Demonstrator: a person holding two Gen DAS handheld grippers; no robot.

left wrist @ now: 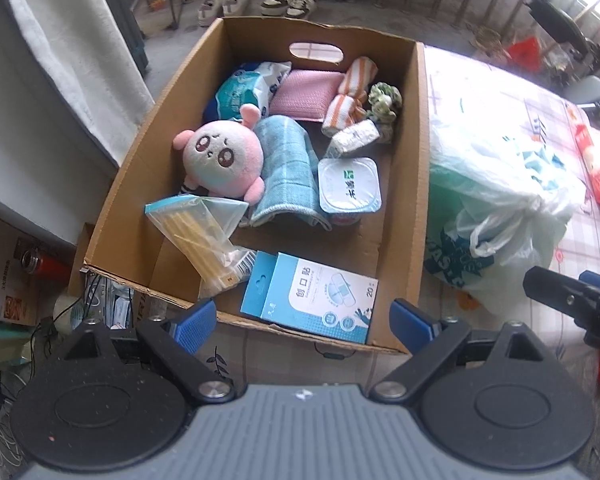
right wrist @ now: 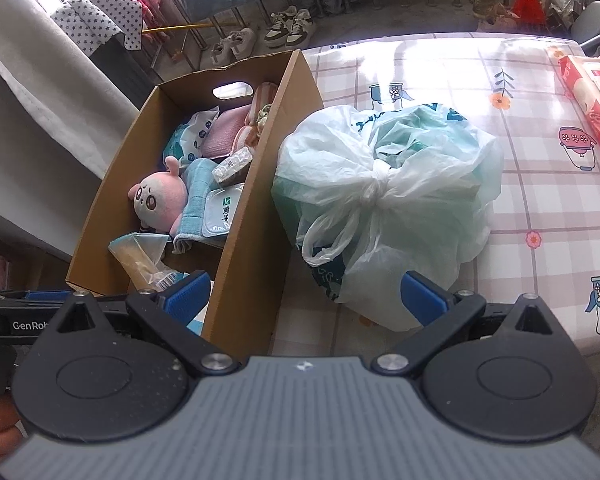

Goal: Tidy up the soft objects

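Note:
A cardboard box (left wrist: 404, 216) (right wrist: 252, 264) stands on the table's left part. Inside lie a pink plush toy (left wrist: 220, 160) (right wrist: 156, 200), a blue towel (left wrist: 288, 172), a pink cloth (left wrist: 306, 94), an orange-striped cloth (left wrist: 350, 96), a green scrunchie (left wrist: 386, 100), a tissue pack (left wrist: 246, 84), a yoghurt cup (left wrist: 348, 186), a zip bag (left wrist: 204, 232) and a plaster box (left wrist: 312, 300). My left gripper (left wrist: 304, 326) hangs open over the box's near edge. My right gripper (right wrist: 306, 298) is open just before a knotted plastic bag (right wrist: 384, 208) (left wrist: 496, 208), right of the box.
A checked, flower-print tablecloth (right wrist: 540, 184) covers the table. A red wipes pack (right wrist: 592, 96) lies at the far right. Shoes (right wrist: 288, 28) and chair legs stand on the floor behind. Boxes and cables (left wrist: 16, 300) fill the floor to the left.

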